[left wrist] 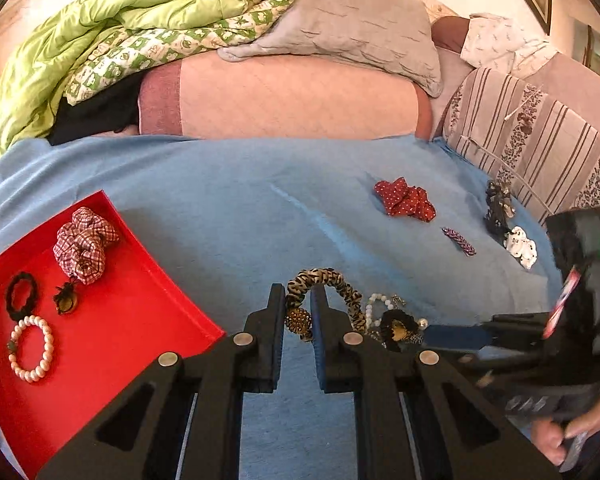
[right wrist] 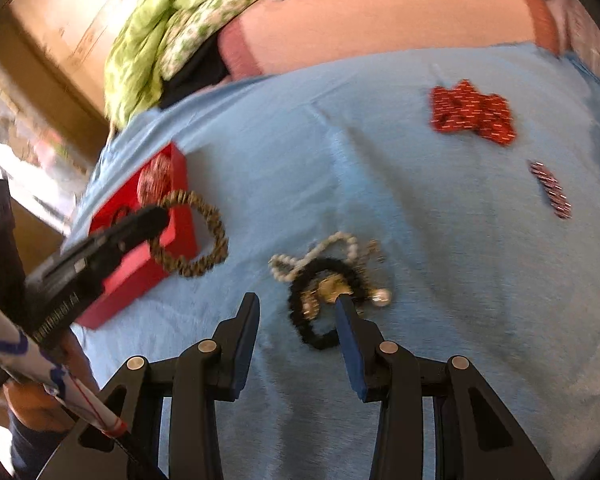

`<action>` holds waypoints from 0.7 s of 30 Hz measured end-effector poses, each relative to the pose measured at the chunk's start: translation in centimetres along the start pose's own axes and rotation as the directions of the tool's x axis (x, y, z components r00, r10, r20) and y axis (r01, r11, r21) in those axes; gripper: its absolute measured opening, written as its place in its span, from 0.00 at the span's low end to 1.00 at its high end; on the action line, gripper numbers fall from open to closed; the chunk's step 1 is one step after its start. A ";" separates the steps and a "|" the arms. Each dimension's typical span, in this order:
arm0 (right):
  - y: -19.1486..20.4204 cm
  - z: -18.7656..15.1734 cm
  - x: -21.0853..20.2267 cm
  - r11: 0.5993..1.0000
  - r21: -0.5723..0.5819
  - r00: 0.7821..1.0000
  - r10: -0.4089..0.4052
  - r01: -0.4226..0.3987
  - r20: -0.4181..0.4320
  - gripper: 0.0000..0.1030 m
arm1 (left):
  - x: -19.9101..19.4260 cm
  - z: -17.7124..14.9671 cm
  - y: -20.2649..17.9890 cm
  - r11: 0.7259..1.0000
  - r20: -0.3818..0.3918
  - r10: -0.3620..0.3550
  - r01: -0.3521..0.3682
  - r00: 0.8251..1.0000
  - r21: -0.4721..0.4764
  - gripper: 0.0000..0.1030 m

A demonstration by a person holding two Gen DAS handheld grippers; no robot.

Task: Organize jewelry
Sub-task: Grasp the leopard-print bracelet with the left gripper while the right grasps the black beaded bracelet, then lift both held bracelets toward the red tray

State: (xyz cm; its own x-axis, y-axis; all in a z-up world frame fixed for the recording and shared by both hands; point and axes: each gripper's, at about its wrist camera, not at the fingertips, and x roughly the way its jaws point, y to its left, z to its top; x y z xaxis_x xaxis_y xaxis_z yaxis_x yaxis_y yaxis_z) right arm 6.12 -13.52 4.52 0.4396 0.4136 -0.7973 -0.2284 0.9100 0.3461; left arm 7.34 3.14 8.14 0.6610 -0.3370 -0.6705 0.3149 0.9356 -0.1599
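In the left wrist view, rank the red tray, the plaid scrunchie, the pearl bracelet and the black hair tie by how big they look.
Largest to smallest:
1. red tray
2. plaid scrunchie
3. pearl bracelet
4. black hair tie

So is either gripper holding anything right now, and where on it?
The left gripper pinches the leopard-print band at one end, near its beaded charm. The right gripper is open and holds nothing.

We note a blue sheet (left wrist: 228, 216) covering the working surface, with a pink mattress edge (left wrist: 292, 100) directly behind it. On that edge lie a crumpled green quilt (left wrist: 100, 40) at the left and a grey pillow (left wrist: 352, 20) touching it at the right. We also record a striped floral cushion (left wrist: 540, 140) at the sheet's right.
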 end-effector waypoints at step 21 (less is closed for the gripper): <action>0.4 1.5 -3.2 1.000 -0.005 0.983 -0.010 0.011 0.182 0.09 | -0.7 -0.4 0.1 1.000 0.015 0.006 -0.007 1.000 0.008 0.12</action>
State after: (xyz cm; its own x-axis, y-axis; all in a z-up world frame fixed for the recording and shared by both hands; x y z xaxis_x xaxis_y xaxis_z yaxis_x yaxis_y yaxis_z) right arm 5.95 -14.44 7.96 0.5929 0.4030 -0.6971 -0.2282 0.9143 0.3345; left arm 6.67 3.47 8.33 0.6733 -0.3326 -0.6603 0.3163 0.9368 -0.1494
